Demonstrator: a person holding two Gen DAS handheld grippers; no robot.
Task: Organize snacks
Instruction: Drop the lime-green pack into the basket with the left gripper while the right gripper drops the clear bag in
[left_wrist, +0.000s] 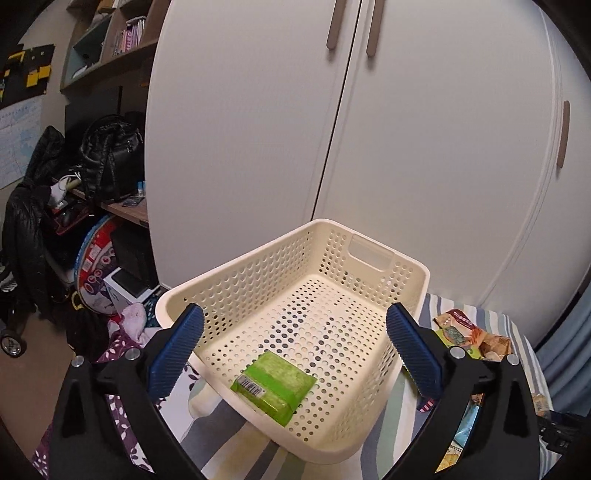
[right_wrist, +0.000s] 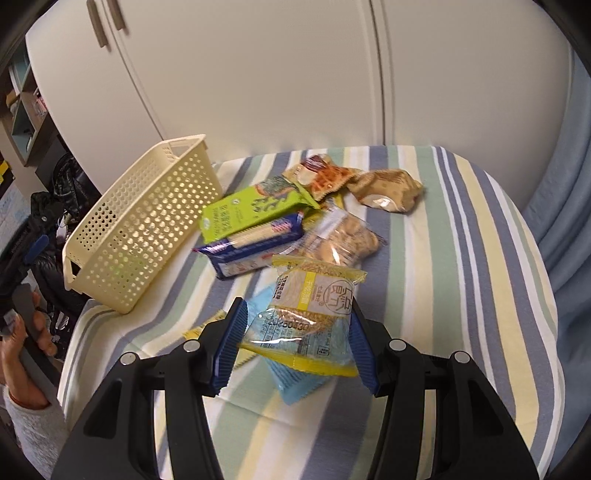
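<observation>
From your left wrist, the left hand-held gripper (left_wrist: 294, 350) gapes wide and empty over a cream basket (left_wrist: 369, 258) that overhangs the striped bed (left_wrist: 491, 321); one green snack pack (left_wrist: 274, 386) lies inside, the rest of its floor open. From your right wrist, the right hand-held gripper (right_wrist: 295, 343) pinches a yellow-edged cracker pack (right_wrist: 314, 306). Only this view shows the loose snack pile (right_wrist: 295, 221) beside the basket (right_wrist: 147, 225), with bare bed (right_wrist: 461, 258) to the right.

My right gripper (right_wrist: 295, 332) holds a packet (right_wrist: 314, 310) at lower centre; basket (right_wrist: 147, 221) left, snack pile (right_wrist: 295, 221) centre, on bedspread (right_wrist: 461, 258).
</observation>
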